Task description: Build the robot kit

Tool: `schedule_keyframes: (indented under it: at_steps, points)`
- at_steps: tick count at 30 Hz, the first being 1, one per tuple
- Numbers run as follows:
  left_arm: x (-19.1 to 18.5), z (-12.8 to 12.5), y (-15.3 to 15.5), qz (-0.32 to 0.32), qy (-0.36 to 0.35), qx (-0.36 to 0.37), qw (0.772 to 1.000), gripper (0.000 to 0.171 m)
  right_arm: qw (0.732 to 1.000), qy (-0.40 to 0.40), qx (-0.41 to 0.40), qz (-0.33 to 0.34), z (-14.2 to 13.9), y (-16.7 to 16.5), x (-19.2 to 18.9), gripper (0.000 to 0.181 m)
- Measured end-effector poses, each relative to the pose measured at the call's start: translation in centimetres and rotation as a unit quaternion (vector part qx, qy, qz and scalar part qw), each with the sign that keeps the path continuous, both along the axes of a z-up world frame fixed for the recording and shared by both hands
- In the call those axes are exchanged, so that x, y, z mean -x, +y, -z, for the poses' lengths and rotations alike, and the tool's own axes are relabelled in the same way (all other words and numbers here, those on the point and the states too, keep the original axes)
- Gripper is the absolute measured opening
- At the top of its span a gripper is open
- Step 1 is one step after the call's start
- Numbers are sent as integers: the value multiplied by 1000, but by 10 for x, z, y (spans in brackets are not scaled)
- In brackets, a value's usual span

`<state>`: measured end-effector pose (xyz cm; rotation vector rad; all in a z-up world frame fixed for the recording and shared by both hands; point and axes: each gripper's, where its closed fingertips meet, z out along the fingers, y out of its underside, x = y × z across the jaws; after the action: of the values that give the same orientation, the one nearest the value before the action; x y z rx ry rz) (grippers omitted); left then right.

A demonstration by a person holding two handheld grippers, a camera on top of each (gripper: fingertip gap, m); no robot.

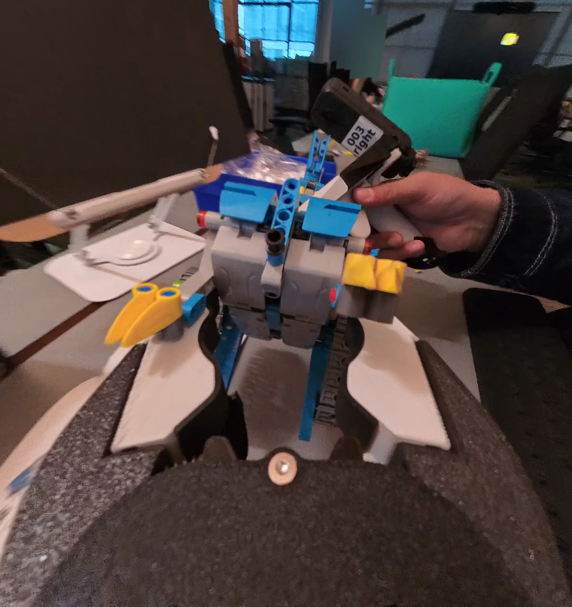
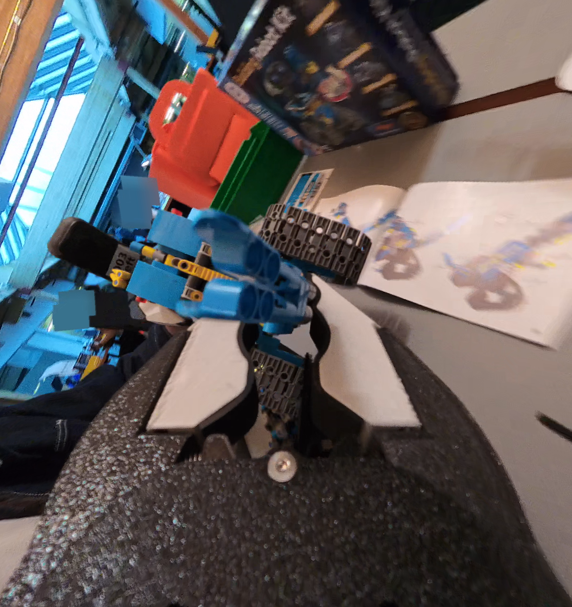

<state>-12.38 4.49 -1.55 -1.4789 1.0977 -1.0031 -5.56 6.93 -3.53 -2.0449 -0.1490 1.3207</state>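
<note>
A brick-built model [image 1: 278, 279] with a grey body, blue panels, yellow claws [image 1: 143, 315] and a grey track is held up between both grippers. My left gripper [image 1: 283, 331] is shut on its lower part, with a blue beam and the track [image 1: 333, 377] between the white fingers. A hand [image 1: 435, 210] holds my right gripper, and one of its white fingers [image 1: 333, 187] reaches the model's far side. In the right wrist view my right gripper [image 2: 281, 315] is shut on the model [image 2: 232, 269] near its grey track [image 2: 314, 243]. The left gripper's black body [image 2: 84, 249] shows behind.
A blue bin [image 1: 212, 193] with clear bags and a white stand [image 1: 123, 259] sit on the grey table at the left. A green crate [image 1: 435, 111] stands behind. An open instruction booklet [image 2: 475, 256], the set's box [image 2: 343, 75], and an orange bin [image 2: 195, 138] on a green one [image 2: 261, 170] lie ahead. One gripper's finger ends stand about 8 centimetres off the other's.
</note>
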Motion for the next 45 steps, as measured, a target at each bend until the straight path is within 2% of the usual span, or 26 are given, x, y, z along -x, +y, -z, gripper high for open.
schedule_keyframes:
  at_steps: [4,7,10,17,19,25,27,29,32,34,37,39,40,42,43,45]
  points:
    - [-48,29,-7,47,39,-2,998,77,998,5,26,49,34,-13,-50,25]
    - [-64,48,-11,53,68,4,996,76,997,13,50,59,59,-18,-67,24]
    - [-61,58,-15,39,73,1,997,76,996,40,64,46,71,-20,-66,24]
    - [-37,70,-24,-9,39,23,999,76,996,73,53,16,68,-22,-47,25]
    - [-32,71,-26,-17,31,27,999,74,996,71,58,16,67,-23,-47,37]
    - [-2,69,-30,-25,14,62,998,77,999,-7,11,52,66,-38,-72,56]
    - [12,71,-30,-35,15,66,997,76,994,-67,-18,87,67,-49,-91,62]
    - [27,72,-28,-50,10,68,996,75,981,-152,-75,92,62,-64,-96,58]
    - [52,81,-13,-100,0,67,993,69,959,-248,-139,3,58,-94,-61,47]
    - [65,86,-2,-123,8,80,989,69,939,-280,-182,-77,55,-113,-24,52]
    - [83,68,13,-165,-25,52,985,68,891,-346,-231,-179,72,-136,20,55]
    - [89,60,15,-177,-44,56,982,67,876,-355,-264,-194,76,-140,39,58]
    - [90,59,15,-177,-50,64,981,67,872,-352,-268,-209,78,-144,47,65]
    - [92,55,13,-178,-59,67,980,67,852,-376,-310,-193,67,-139,50,51]
    - [92,53,12,-178,-64,63,980,66,851,-376,-320,-181,60,-137,49,48]
    - [91,52,10,-177,-63,63,980,66,862,-375,-289,-184,60,-138,47,60]
